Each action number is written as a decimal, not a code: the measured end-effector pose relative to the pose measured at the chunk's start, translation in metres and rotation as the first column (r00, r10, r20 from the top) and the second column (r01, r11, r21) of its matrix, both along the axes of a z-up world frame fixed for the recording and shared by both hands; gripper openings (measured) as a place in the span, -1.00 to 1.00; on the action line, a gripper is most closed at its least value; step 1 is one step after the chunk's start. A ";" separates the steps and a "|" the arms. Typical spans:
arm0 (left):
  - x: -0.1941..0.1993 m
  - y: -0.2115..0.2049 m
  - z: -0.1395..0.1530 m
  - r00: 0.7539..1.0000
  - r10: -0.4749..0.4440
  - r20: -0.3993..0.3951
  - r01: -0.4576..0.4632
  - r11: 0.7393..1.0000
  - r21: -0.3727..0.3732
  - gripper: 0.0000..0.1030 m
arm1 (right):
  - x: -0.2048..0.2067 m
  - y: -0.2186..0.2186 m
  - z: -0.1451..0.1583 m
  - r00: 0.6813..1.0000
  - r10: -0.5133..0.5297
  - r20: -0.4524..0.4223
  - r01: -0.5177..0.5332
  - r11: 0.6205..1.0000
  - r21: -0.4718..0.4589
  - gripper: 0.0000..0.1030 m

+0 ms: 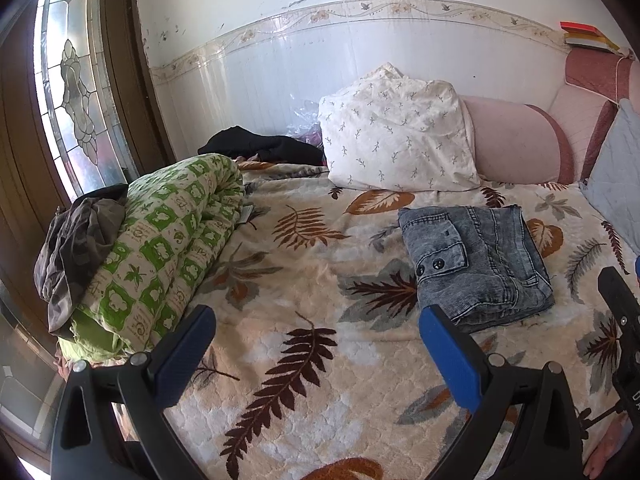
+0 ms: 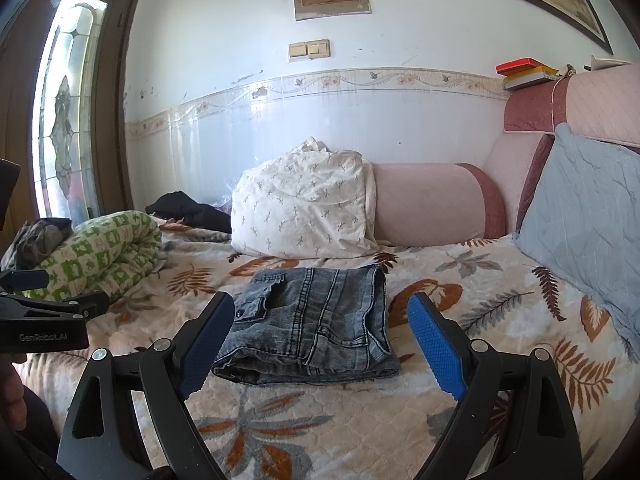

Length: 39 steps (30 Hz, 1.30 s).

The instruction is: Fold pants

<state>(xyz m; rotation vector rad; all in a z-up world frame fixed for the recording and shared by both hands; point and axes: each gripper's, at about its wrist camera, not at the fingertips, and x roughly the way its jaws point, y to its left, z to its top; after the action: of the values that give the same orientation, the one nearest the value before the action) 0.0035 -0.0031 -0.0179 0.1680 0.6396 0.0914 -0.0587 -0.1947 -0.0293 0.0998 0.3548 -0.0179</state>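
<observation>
One pair of folded grey-blue denim pants (image 2: 308,320) lies on one leaf-print bedspread (image 1: 304,360), and two grippers show, the left gripper (image 1: 316,344) and the right gripper (image 2: 320,332), each with two blue-padded fingers set wide apart. There are three cushions or pillows: one white sprigged pillow (image 2: 304,208), one pink bolster (image 2: 432,204) and one pale blue quilted cushion (image 2: 584,204). Also counted: one rolled green-and-white quilt (image 1: 168,248), one crumpled grey-brown garment (image 1: 76,244), one black garment (image 1: 264,146), two wall switch plates (image 2: 310,50) side by side, and one small stack of about three books (image 2: 528,72).

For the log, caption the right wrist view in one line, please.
Open right tool hovers before folded grey jeans lying on the leaf-print bedspread, nothing gripped.
</observation>
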 end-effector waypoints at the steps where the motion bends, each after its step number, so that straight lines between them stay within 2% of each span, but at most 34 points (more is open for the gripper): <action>1: 0.000 0.001 -0.001 1.000 0.002 0.000 -0.002 1.000 0.000 0.99 | 0.000 0.000 0.000 1.000 0.001 -0.002 -0.001 1.000 -0.001 0.72; 8: 0.004 0.003 -0.005 1.000 0.008 -0.006 -0.008 1.000 -0.001 0.99 | 0.002 0.000 -0.003 1.000 0.010 -0.009 -0.010 1.000 -0.009 0.72; 18: 0.007 0.002 -0.010 0.999 -0.036 -0.019 0.036 0.999 -0.033 0.99 | 0.004 0.001 -0.005 1.000 0.014 -0.017 -0.014 1.000 -0.011 0.72; 23: 0.010 0.000 -0.015 0.998 -0.044 -0.039 0.043 0.999 -0.025 0.99 | 0.004 0.001 -0.006 1.000 0.015 -0.020 -0.015 1.000 -0.012 0.72; 39: 0.006 0.007 -0.013 1.000 -0.030 -0.001 0.030 0.997 -0.067 0.99 | 0.006 0.005 -0.010 0.999 0.022 -0.035 -0.023 0.999 -0.028 0.72</action>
<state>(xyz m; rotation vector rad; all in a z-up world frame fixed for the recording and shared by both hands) 0.0093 0.0041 -0.0312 0.1133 0.6413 0.0409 -0.0527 -0.1896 -0.0391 0.0676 0.3904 -0.0025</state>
